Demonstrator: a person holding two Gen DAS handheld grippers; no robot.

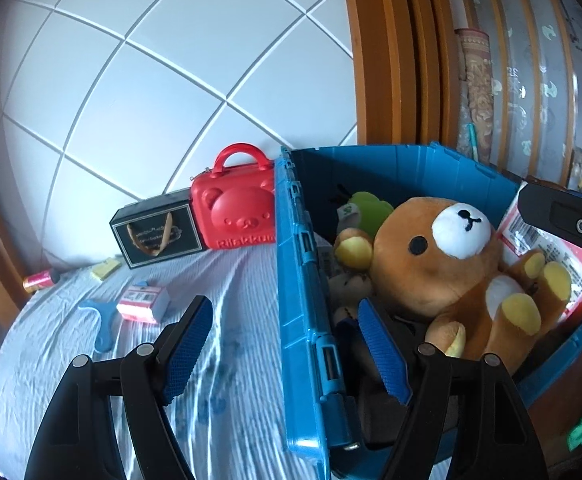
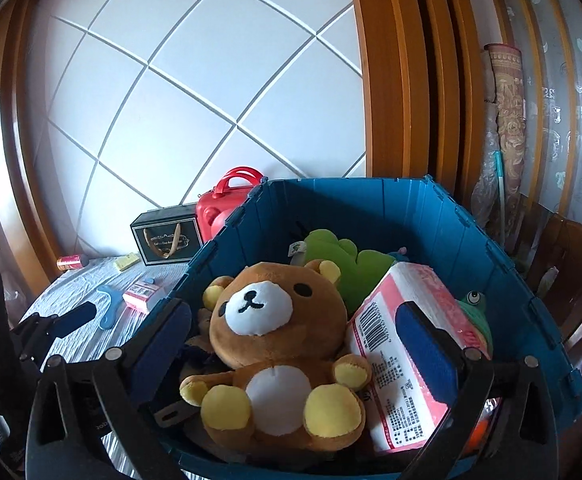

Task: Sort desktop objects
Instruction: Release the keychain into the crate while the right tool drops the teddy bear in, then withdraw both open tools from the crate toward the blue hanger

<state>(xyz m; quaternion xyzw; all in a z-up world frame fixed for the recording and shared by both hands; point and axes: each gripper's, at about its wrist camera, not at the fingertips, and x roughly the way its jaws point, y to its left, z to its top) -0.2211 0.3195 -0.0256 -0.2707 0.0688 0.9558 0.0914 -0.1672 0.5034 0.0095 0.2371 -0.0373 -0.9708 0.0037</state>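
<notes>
1. My right gripper [image 2: 293, 342] stands wide and released over the blue crate [image 2: 371, 204]; nothing is pinched between its pads. No earlier picture is at hand, so I note only the present state.
2. Between those spread fingers lies the brown bear plush [image 2: 275, 344], on its back inside the crate, white muzzle toward the camera, yellow paws raised. The pads do not press on it.
3. The right finger of this gripper sits in front of the pink-and-white packet [image 2: 403, 360], which leans against the bear's side. I cannot tell whether the pad touches it.
4. Behind the bear I see a green plush [image 2: 343, 264]; a small green frog toy [image 2: 477, 312] shows just past the packet.
5. My left gripper [image 1: 287, 350] is also released, jaws apart and straddling the crate's left wall [image 1: 297, 280]: 1 finger outside over the cloth, 1 inside the crate. It grips nothing.
6. In the left wrist view the bear [image 1: 451, 264] lies to the right of that inner finger, not touching it as far as I can tell.
7. Outside the crate, on the pale striped cloth [image 1: 231, 320], lie a small pink box [image 1: 143, 300], a blue flat tool [image 1: 101, 320], a yellow pad [image 1: 106, 269] and a red-pink tube [image 1: 39, 280] near the far edge.
8. At the back, against the tiled wall, a black gift box [image 1: 159, 232] stands just beside a red bear-faced case [image 1: 235, 208], which is next to the crate.
</notes>
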